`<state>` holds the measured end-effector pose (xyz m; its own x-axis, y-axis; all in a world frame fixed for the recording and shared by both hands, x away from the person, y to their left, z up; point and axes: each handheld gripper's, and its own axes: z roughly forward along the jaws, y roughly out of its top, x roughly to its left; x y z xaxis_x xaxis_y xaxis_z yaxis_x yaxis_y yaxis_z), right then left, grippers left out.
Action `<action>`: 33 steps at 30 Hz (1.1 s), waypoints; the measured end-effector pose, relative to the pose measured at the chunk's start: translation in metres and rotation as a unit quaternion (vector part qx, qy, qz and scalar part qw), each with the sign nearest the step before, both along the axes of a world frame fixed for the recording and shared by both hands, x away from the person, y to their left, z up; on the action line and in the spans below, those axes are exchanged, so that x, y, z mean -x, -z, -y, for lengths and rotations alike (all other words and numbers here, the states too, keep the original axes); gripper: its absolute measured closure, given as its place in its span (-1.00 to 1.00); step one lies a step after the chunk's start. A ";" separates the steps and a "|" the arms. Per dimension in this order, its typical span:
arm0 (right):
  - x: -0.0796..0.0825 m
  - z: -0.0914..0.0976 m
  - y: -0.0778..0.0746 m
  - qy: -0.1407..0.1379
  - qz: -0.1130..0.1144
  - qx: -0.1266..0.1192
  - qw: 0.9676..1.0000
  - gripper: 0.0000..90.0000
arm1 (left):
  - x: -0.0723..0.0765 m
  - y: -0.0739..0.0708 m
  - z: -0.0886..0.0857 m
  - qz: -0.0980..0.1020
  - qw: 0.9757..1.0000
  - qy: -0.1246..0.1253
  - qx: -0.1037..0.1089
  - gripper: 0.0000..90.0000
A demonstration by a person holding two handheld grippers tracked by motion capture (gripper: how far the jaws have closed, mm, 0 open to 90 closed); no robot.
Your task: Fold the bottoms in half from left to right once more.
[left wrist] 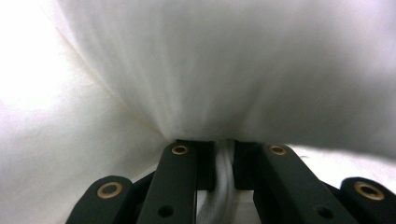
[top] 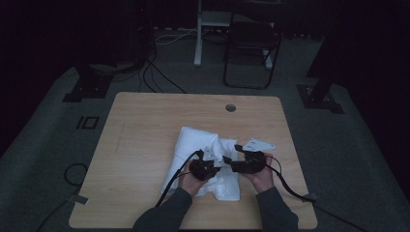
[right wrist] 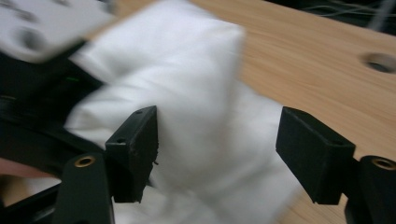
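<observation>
I see the rectangular light wooden table (top: 145,145) with rounded corners and a round cable hole (top: 230,108) near its far edge, standing on grey carpet in a dark room. Beyond it stands a black metal folding chair (top: 251,43), and black cables (top: 154,77) run over the floor behind the table. On the near middle of the table lies the white crumpled cloth (top: 203,145), bunched into a soft heap that reaches from the centre toward me.

Both forearms in dark grey sleeves come in from the near edge, hands side by side over the near part of the cloth. My left tool (top: 205,168) points into the heap, its jaws pressed together on a fold of the white fabric; in the left gripper view a strand of cloth (left wrist: 224,172) is pinched between them. My right tool (top: 241,162) sits just beside it with jaws spread wide, the cloth (right wrist: 205,126) lying between and below them, pads not pressing. A grey three-cornered plate (top: 258,144) sits on top of the right tool. I can read no writing or labels in this dim light
</observation>
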<state>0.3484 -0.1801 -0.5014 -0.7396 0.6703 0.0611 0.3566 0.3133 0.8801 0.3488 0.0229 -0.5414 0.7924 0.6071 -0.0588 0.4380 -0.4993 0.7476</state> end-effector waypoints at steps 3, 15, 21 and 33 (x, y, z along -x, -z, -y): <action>-0.010 -0.013 0.004 -0.010 -0.018 0.012 1.000 -0.11 | 0.002 -0.001 0.000 -0.001 1.000 0.001 0.002 0.77; -0.039 -0.016 0.014 0.036 -0.045 0.029 0.998 0.83 | 0.027 -0.091 -0.050 0.069 0.989 -0.016 0.128 0.16; -0.041 -0.012 0.017 0.041 -0.050 0.027 0.998 0.79 | -0.022 -0.068 -0.100 0.035 0.990 -0.126 0.060 0.32; -0.036 0.005 -0.001 0.099 -0.030 0.026 0.994 0.07 | -0.017 -0.009 -0.070 0.070 0.986 -0.148 -0.015 0.26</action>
